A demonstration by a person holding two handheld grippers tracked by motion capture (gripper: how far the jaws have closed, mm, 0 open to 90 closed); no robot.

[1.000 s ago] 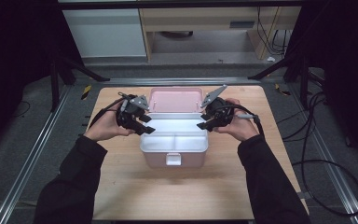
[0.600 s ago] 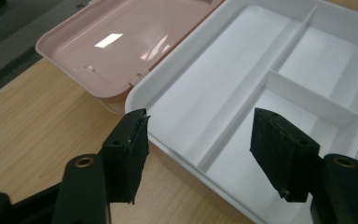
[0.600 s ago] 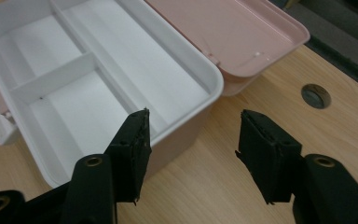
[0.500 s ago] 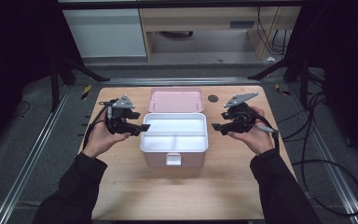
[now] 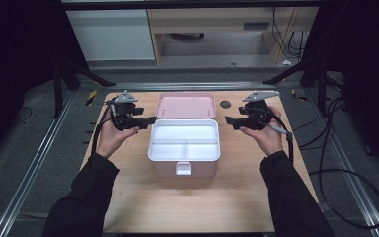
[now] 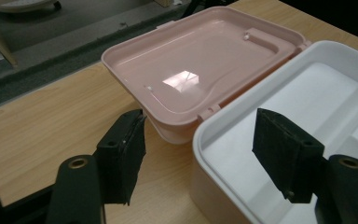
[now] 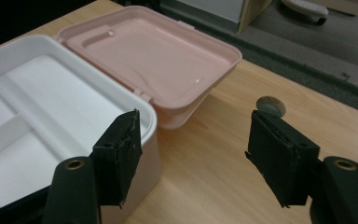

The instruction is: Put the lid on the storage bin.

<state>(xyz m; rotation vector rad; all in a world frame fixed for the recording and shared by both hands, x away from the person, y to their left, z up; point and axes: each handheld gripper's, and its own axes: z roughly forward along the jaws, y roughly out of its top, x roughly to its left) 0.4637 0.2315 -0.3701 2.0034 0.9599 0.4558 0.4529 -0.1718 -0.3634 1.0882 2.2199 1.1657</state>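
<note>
The left gripper (image 5: 148,120) and right gripper (image 5: 229,121) have just been opening; their jaws stand wide and hold nothing, one at each side of the box (image 5: 184,148). The box sits mid-table (image 5: 128,197), its pink lid (image 5: 186,105) laid back flat.

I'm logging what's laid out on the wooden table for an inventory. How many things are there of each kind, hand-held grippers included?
Hand-held gripper: 2, the left hand-held gripper and the right hand-held gripper
Open storage box with its pink lid folded back: 1
Small round disc: 1
Total: 4
</note>
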